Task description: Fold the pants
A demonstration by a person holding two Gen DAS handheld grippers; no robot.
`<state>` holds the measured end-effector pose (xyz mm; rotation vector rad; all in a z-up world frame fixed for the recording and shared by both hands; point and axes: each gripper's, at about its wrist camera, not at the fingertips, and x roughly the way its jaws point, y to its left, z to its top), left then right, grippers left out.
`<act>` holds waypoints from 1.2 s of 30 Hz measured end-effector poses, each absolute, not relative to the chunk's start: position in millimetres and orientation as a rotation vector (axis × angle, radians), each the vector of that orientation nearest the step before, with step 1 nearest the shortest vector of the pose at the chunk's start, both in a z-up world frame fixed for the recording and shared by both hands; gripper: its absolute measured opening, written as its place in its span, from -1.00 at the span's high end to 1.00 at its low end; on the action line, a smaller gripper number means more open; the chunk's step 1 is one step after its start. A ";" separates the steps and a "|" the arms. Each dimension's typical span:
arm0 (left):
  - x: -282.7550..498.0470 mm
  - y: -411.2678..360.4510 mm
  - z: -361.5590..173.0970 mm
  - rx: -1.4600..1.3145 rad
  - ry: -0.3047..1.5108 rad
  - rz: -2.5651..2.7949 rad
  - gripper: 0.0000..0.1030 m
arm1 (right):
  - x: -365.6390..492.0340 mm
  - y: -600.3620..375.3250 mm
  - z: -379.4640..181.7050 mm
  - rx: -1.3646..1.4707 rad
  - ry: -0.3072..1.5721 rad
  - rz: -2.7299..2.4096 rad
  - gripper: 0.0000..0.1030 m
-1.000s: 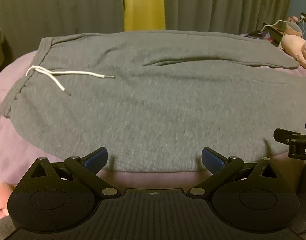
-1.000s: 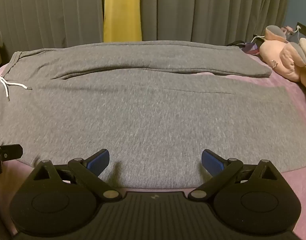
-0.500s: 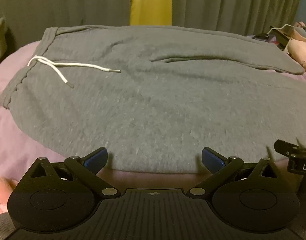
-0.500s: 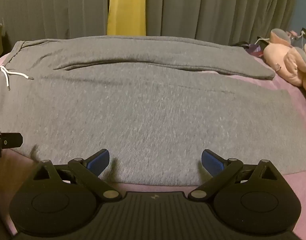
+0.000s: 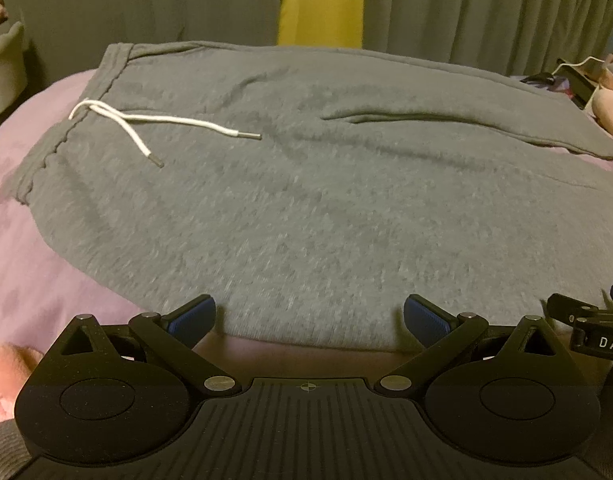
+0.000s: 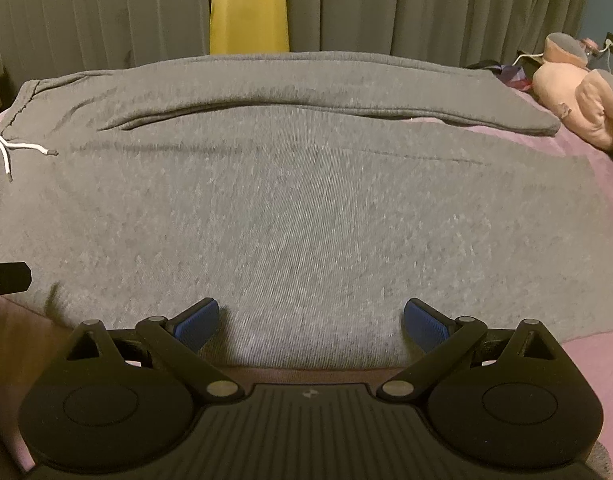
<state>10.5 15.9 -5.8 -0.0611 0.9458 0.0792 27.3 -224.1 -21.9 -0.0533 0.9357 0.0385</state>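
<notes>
Left wrist view shows the left gripper (image 5: 309,316) spread wide, holding nothing, at the near hem of grey pants (image 5: 326,200) lying flat on a pink bed (image 5: 30,280), while the right wrist view shows the right gripper (image 6: 311,320) likewise spread over that hem.

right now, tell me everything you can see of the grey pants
The grey pants look like soft fleece sweatpants, spread flat and unfolded across the pink bedsheet. The gathered waistband lies at the left with a white drawstring loose on top; the two legs run to the right, the far one slightly apart. Both open grippers, left and right, sit at the near edge, gripping nothing.
</notes>
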 end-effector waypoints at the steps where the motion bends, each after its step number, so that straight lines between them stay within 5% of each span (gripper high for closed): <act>1: 10.6 16.1 -6.1 -0.062 0.946 0.081 -1.00 | 27.3 -224.1 -21.9 -0.053 0.936 0.039 -0.92; 36: 19.6 16.4 -14.7 -0.049 0.994 0.098 -1.00 | 31.6 -224.7 -28.9 -0.030 0.958 0.036 -0.92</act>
